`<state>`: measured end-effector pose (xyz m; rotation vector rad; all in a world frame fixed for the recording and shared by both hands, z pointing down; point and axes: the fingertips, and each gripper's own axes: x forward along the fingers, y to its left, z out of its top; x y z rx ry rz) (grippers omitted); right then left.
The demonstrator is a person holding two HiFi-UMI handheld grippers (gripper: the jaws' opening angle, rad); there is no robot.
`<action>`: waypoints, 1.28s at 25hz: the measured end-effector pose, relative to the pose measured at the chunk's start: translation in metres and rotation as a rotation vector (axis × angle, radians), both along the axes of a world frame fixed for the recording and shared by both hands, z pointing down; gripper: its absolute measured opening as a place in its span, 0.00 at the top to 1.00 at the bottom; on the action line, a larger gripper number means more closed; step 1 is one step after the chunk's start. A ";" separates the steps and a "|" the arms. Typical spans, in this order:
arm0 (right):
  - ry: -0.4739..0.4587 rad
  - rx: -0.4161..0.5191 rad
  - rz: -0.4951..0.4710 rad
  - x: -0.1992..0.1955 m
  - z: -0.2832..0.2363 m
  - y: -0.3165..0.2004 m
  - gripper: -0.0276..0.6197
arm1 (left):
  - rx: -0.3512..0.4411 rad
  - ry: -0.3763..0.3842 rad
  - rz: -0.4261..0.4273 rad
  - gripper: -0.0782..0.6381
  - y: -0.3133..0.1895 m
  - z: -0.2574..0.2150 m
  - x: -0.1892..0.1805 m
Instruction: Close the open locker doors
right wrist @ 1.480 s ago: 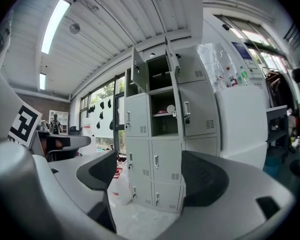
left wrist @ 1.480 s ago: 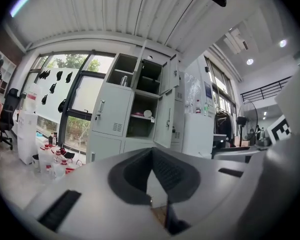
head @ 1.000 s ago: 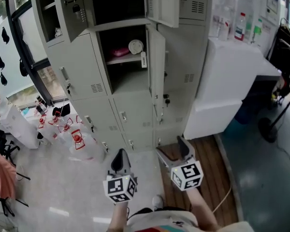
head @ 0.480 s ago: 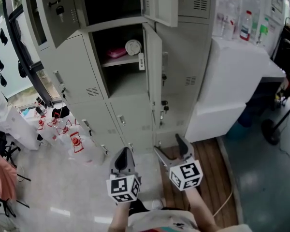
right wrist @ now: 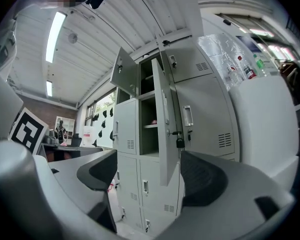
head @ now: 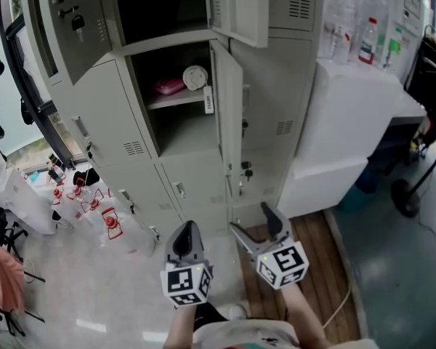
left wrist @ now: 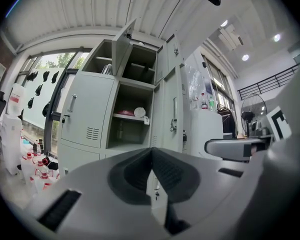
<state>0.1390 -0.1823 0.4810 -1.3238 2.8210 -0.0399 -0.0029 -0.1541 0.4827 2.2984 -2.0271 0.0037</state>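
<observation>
A bank of grey lockers [head: 123, 122] stands ahead with three doors open. The middle door [head: 229, 115] hangs edge-on toward me, with a padlock on it. Above it an upper door [head: 240, 9] swings out to the right and another [head: 73, 27] to the left. A shelf in the open middle compartment [head: 178, 122] carries a pink thing [head: 167, 86] and a white round thing [head: 195, 77]. My left gripper [head: 185, 240] is shut and empty, well short of the lockers. My right gripper [head: 258, 227] is open and empty, facing the middle door [right wrist: 165, 129]. The left gripper [left wrist: 151, 171] faces the open compartment [left wrist: 132, 129].
A white cabinet [head: 349, 122] with bottles [head: 368, 41] on top stands right of the lockers. Plastic jugs with red caps [head: 109, 220] crowd the floor at the left by the window. A fan base [head: 403, 195] stands at the far right. Wooden flooring [head: 312, 267] runs under the right gripper.
The lockers have slid left and grown slightly in the head view as I come closer. Both grippers keep their stance, left shut, right open.
</observation>
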 end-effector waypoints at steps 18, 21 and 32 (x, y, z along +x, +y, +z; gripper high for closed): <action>0.055 0.156 -0.245 -0.035 -0.117 -0.069 0.38 | 0.014 -0.020 -0.006 0.88 -0.007 -0.022 -0.016; 0.094 0.164 -0.262 -0.044 -0.118 -0.075 0.38 | 0.011 -0.013 -0.024 0.88 -0.006 -0.022 -0.024; 0.118 0.143 -0.328 -0.070 -0.116 -0.078 0.38 | -0.002 -0.009 -0.070 0.88 0.004 -0.019 -0.044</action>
